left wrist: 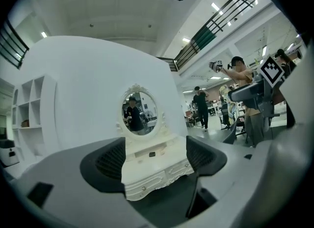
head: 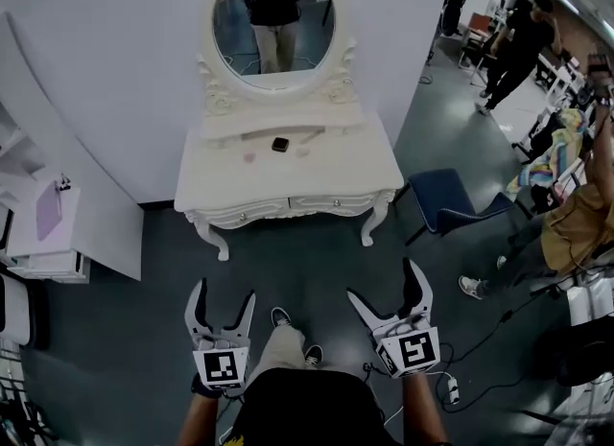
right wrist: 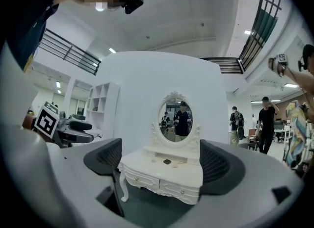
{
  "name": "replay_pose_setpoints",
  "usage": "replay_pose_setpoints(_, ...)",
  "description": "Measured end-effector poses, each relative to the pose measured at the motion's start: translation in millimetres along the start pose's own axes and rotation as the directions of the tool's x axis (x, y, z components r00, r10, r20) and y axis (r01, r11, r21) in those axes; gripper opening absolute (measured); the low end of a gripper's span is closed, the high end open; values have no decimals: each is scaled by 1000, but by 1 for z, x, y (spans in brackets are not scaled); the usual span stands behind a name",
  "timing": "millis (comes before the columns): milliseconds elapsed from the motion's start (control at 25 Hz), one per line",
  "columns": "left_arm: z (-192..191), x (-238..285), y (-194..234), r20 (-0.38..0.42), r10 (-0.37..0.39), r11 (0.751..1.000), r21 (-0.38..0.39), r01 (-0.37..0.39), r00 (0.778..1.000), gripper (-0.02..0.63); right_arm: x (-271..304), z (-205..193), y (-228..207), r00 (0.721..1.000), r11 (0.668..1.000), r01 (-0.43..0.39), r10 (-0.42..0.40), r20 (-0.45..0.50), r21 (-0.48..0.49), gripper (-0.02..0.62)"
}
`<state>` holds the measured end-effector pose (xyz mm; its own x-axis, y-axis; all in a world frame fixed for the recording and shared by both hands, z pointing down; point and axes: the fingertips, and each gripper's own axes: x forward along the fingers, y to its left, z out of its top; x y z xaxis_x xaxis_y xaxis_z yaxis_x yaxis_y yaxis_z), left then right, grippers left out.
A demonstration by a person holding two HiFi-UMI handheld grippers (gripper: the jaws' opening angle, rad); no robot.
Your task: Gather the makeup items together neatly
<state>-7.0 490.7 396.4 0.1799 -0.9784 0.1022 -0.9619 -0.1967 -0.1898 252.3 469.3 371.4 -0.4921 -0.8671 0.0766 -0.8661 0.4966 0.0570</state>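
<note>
1. The left gripper [head: 224, 293] and the right gripper [head: 382, 281] are both released, jaws spread wide with nothing between them. They are held low, close in front of the person's body.
2. The things to gather lie straight ahead on the white worktop [head: 345, 171], toward its back edge under the oval mirror [head: 273, 12]. They are well apart from both grippers, with open floor [head: 317, 252] between.
3. A small dark compact [head: 280, 144] sits near the middle. A pink item [head: 248, 157] lies just to its left.
4. What may be a thin pale stick [head: 305, 134] lies to the compact's right, its long axis along the worktop's width. It is too small to identify.
5. The cluster lies slightly to the left gripper's side, so that one is probably a little nearer. The coming move likely calls for stepping forward before either gripper can reach.
</note>
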Motion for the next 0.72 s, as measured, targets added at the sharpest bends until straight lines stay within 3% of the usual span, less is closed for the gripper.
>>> replay_pose_setpoints(160,-11,16,5,-24,26,1000,-9,-26,999,391,33,-8,-1,998,999,-50,49,-45,-10,495)
replay_pose_setpoints(360,-13,65,22,-37,14,1000,13,-13,999,391,80,-9,-16,997,999,-51,51,-58,-8,494)
replay_pose_setpoints(480,-3,103,34,25,14,999,-33,-13,1000,391,116,-8,-21,996,998,-62,61,-65,-10,489)
replay_pose_setpoints(720,20,176,69,81,-31,999,-25,33,996,391,196,12,-25,996,998,-55,55,-65,12,482)
